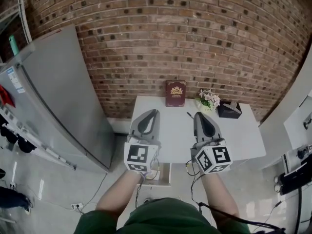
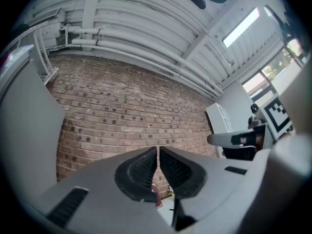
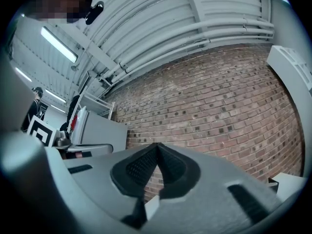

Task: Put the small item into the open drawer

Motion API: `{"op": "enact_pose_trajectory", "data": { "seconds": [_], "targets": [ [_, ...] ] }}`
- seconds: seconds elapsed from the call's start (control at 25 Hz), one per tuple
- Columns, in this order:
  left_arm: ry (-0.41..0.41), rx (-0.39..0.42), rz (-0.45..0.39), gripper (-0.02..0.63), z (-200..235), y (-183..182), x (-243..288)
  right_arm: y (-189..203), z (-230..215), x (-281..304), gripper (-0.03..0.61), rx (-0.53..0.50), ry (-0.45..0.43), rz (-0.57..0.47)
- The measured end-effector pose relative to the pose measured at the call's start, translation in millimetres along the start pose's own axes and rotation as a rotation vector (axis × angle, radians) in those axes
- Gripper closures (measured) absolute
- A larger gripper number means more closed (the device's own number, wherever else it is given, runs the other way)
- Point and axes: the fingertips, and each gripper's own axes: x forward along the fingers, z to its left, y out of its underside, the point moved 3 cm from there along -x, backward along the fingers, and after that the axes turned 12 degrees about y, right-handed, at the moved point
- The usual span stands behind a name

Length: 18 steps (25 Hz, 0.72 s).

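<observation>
Both grippers are held up side by side in front of a white table [image 1: 243,135], pointing at the brick wall. In the head view my left gripper [image 1: 155,112] and my right gripper [image 1: 198,115] are both shut with nothing between the pads. The left gripper view shows the left gripper [image 2: 158,151] with its jaws closed against the bricks. In the right gripper view my right gripper [image 3: 156,146] likewise has its pads meeting at the tips. A thin dark item [image 1: 188,115] lies on the table between them. A white panel [image 1: 164,173] juts out below the table's front edge; I cannot tell whether it is the drawer.
A dark red book [image 1: 175,93] stands at the table's back edge, with a small pot of flowers [image 1: 208,100] and a black box [image 1: 228,109] to its right. A tall grey cabinet [image 1: 58,96] stands on the left. White furniture [image 1: 297,121] sits on the right.
</observation>
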Motion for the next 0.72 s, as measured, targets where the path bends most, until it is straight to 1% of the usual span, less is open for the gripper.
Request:
{"op": "enact_pose_trajectory", "data": {
  "seconds": [0.72],
  "targets": [
    [-0.028,-0.042,0.005,0.597,16,11,-12,9,11,0,0.578,-0.024,-0.009,0.014]
  ]
}}
